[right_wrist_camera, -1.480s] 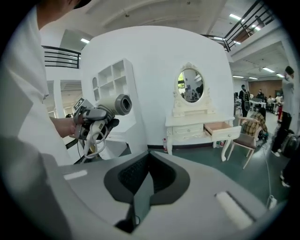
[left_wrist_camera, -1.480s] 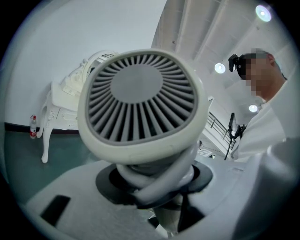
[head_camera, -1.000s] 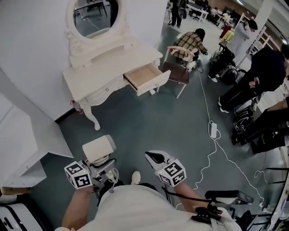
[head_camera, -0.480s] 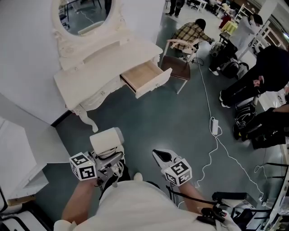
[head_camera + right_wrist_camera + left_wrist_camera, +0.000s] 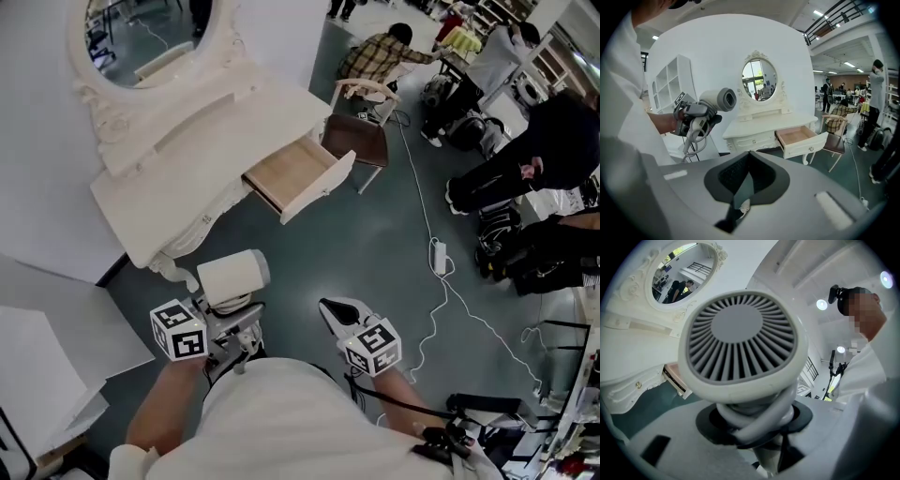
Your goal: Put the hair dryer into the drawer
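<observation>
**mo_k:** so where's the dryer, and who's got it?

**tinkerpat:** Starting on the left: the left gripper (image 5: 757, 432) has the white hair dryer with the grey slatted grille (image 5: 740, 333). The jaws are clamped on the handle, and they sit fairly wide because the white cord (image 5: 754, 416) is wrapped round it too. The handle is down in the jaws and the fat barrel is on top, lying roughly along the way the gripper points. It's up in the air, not resting on anything.

**mo_k:** and the drawer?

**tinkerpat:** The pale-wood drawer with the white front (image 5: 298, 176) stands open from the white carved dressing table with the oval mirror (image 5: 262, 112), and it looks empty. In the head view it's ahead of the dryer and off to the right, well apart. My guess is the carry goes forward and right, and then the barrel wants turning to lie along the drawer.

**mo_k:** right hand doing anything?

**tinkerpat:** Nope. The right gripper (image 5: 330, 309) is further right, jaws pressed together with nothing in them. I can't call either gripper nearer the drawer, but the left one has the load.
</observation>
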A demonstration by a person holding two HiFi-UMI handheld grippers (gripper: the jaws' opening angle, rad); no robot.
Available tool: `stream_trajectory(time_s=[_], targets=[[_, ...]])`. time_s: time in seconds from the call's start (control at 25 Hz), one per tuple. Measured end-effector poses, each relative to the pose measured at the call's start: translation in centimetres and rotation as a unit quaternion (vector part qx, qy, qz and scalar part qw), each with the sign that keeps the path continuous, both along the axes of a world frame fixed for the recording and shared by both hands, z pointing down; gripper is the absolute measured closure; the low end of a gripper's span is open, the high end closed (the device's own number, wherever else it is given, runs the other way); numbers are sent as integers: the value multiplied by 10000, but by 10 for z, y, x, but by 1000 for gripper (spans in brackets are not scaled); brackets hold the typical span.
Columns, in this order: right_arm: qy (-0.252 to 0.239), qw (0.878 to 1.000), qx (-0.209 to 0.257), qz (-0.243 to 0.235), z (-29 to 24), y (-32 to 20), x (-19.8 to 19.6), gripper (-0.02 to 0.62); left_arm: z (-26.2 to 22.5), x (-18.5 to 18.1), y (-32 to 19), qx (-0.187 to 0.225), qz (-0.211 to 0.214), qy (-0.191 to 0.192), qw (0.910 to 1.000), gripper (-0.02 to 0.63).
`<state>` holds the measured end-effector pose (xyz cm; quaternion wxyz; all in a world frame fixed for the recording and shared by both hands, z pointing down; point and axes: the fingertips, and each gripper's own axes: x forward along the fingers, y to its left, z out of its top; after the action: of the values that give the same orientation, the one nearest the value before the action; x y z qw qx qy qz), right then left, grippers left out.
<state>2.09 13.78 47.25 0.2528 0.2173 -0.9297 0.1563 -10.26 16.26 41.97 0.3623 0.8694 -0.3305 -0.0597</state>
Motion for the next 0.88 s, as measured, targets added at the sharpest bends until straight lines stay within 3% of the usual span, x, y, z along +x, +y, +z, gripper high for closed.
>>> stream_trajectory(time_s=[0.4, 0.64, 0.88], targets=[[-23, 9997, 60, 231, -12, -64, -68, 595, 5, -73, -79, -100, 125, -9, 9999, 374], [38, 9993, 1, 377, -1, -126, -64, 595, 18, -80, -158, -142, 165, -102, 9997, 374], [-58, 9998, 25, 184, -1, -180, -64, 595, 28, -74, -219, -286, 64, -225, 9993, 374]])
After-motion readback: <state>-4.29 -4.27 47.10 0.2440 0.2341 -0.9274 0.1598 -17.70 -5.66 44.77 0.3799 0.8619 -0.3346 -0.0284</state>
